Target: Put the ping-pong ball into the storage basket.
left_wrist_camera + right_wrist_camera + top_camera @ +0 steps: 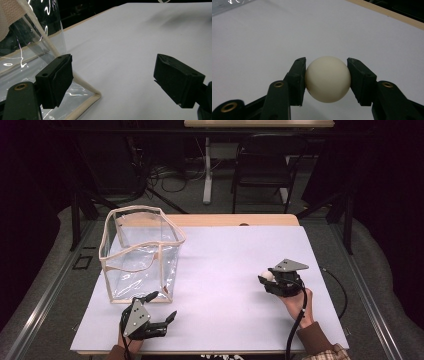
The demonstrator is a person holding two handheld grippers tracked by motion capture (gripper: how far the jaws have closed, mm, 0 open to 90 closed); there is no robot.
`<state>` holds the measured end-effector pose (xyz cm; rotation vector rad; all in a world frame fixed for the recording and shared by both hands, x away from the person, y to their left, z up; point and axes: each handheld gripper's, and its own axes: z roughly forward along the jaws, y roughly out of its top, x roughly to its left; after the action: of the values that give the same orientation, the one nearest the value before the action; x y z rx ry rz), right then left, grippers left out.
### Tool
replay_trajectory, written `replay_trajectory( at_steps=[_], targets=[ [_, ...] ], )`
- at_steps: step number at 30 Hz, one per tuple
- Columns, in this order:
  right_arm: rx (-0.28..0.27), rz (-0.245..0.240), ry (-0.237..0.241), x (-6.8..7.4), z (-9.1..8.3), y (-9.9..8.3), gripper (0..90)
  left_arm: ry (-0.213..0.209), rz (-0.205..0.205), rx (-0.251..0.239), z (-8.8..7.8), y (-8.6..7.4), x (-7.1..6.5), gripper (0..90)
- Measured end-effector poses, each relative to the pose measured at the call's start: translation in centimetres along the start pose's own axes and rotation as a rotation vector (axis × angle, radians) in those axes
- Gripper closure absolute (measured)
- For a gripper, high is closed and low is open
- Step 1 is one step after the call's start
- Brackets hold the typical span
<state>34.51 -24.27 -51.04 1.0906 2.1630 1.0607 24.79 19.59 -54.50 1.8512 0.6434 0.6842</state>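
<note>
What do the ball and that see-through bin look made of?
Ball: smooth, matte cream, probably hard plastic or resin; it keeps its round shape between the right gripper pads. Bin: thin clear flexible plastic, glossy and wrinkled with glare, edged in beige fabric-like trim.

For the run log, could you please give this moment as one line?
right gripper: shut on cream ball | left gripper: open, beside clear bag

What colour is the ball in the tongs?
The ball is cream white, clearest in the right gripper view.
</note>
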Motion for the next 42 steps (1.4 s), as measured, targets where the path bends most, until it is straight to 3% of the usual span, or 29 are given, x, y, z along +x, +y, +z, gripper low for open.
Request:
replay_trajectory(
  at_steps=[42],
  targets=[
    [-0.094, -0.036, -0.006, 0.3, -3.0, 2.4, 51.1, -0.008, -0.001, 0.009, 0.1, 0.0, 0.0, 15.8]
  ],
)
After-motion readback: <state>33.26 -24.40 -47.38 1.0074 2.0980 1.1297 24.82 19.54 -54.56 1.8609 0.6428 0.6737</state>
